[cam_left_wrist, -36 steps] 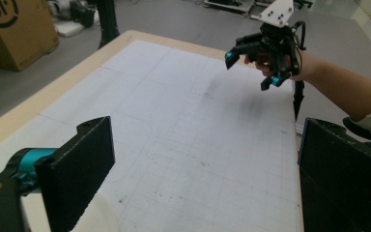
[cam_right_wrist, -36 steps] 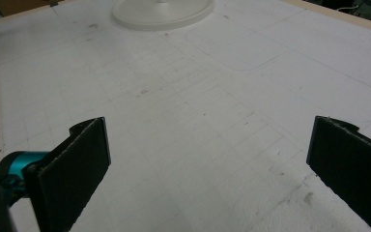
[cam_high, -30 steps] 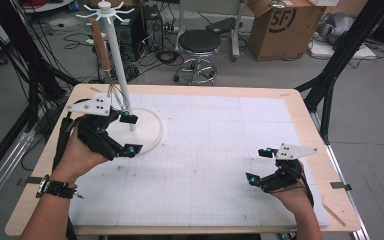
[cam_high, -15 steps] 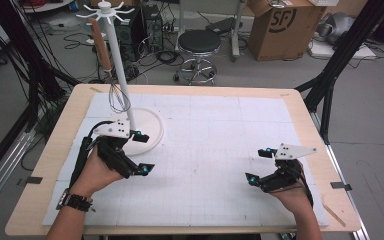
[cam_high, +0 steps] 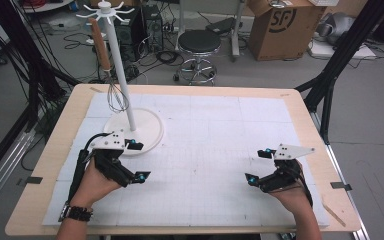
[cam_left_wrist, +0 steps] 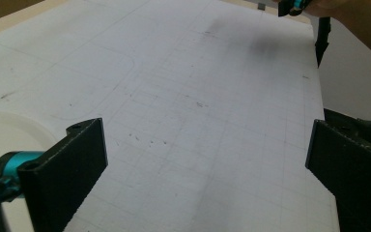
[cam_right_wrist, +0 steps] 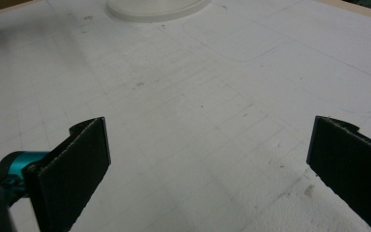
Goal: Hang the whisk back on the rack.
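At the near edge of the high view, the person's two forearms come in over the white gridded mat that covers the wooden table. The right gripper rests low on the mat at the near right, its jaws spread wide with nothing between them; its own view shows only bare mat in the gap. The left gripper sits at the near left, jaws likewise wide apart and empty, one tip just beside the near rim of the round white base of the stand. Farther back, the stand's white pole rises upright from that base to a ring of hooks, and a whisk with a wooden handle hangs from one hook, left of the pole.
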The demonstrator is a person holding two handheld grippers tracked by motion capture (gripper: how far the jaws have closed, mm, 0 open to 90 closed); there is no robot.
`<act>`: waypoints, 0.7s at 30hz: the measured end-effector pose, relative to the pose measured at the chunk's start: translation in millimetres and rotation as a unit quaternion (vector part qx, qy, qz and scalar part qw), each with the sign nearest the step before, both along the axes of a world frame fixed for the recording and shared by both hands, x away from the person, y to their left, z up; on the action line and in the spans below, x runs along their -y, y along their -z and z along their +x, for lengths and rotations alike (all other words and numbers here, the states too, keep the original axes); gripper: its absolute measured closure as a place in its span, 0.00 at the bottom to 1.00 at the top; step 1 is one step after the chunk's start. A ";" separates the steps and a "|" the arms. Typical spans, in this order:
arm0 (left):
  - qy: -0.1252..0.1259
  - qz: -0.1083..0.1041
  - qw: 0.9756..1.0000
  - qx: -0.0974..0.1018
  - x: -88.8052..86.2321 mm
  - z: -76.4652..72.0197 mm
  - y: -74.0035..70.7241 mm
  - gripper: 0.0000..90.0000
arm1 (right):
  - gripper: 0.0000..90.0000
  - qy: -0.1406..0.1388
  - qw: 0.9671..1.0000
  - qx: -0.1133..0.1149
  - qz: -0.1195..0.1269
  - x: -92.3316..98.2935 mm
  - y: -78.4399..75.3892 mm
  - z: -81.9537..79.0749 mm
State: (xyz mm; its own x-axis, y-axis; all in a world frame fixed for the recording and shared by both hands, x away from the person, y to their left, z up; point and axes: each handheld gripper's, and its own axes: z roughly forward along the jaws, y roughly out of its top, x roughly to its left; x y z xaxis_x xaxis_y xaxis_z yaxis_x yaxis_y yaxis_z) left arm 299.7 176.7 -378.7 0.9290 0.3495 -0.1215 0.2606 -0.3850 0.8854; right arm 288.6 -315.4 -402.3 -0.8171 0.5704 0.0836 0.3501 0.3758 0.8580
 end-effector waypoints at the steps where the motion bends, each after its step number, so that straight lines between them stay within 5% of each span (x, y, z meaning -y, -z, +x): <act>1: -0.001 0.005 1.000 -0.004 0.3 1.0 2.2 0.02 | 0.00 0.000 1.000 -0.002 0.000 -0.2 0.5 0.2; 3: -0.007 0.017 1.000 -0.005 1.0 2.5 4.6 0.02 | 0.00 0.000 1.000 -0.002 0.000 -0.2 1.4 0.6; 21: -0.009 0.009 1.000 -0.001 0.9 1.3 3.2 0.02 | 0.01 0.000 1.000 -0.004 -0.003 -1.1 1.3 -0.3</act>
State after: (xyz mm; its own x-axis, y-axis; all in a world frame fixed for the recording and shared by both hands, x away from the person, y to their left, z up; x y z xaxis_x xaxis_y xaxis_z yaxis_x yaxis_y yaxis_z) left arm 301.0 175.9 -381.9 0.9224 0.3683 -0.1165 0.2693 -0.3968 0.8775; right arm 288.3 -314.3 -403.7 -0.8165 0.5709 0.0857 0.3562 0.3813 0.8531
